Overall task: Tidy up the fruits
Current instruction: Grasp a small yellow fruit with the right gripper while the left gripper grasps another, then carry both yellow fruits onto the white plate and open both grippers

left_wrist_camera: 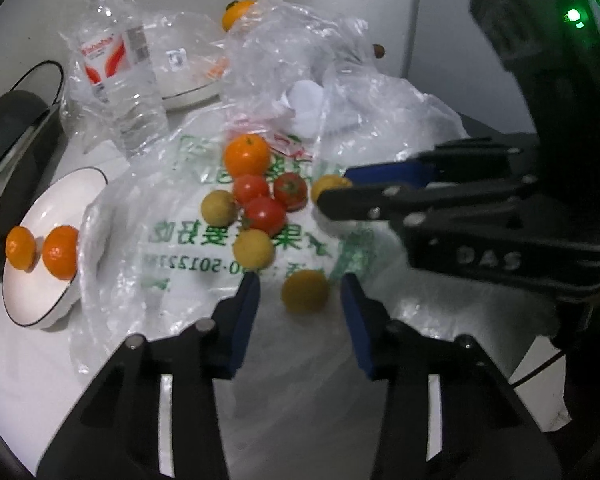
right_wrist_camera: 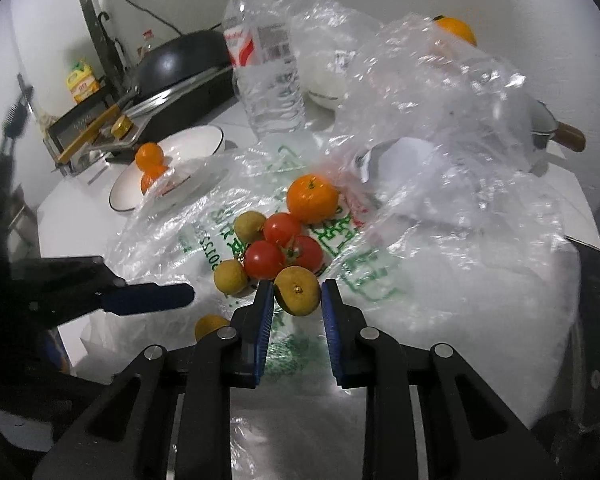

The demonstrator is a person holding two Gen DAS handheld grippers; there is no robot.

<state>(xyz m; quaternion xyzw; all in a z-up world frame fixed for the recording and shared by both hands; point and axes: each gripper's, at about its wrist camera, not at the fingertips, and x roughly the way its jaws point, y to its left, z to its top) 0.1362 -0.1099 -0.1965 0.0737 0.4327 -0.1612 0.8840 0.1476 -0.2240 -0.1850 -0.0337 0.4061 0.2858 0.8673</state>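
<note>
Longan (right_wrist_camera: 296, 290) sits between right gripper's (right_wrist_camera: 296, 312) parted jaws.

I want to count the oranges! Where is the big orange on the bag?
In the right wrist view the big orange sits mid-frame on the printed plastic bag, just behind the three red tomatoes and ahead of the right claw.

The plastic bag (right_wrist_camera: 440, 128) is thin, clear and crinkled, catching glare; the water bottle (left_wrist_camera: 118, 76) is ribbed clear plastic; the plate (left_wrist_camera: 40, 280) looks glossy white ceramic; the tomatoes (right_wrist_camera: 282, 246) are smooth and shiny; the pan (right_wrist_camera: 180, 62) is matt black.
</note>
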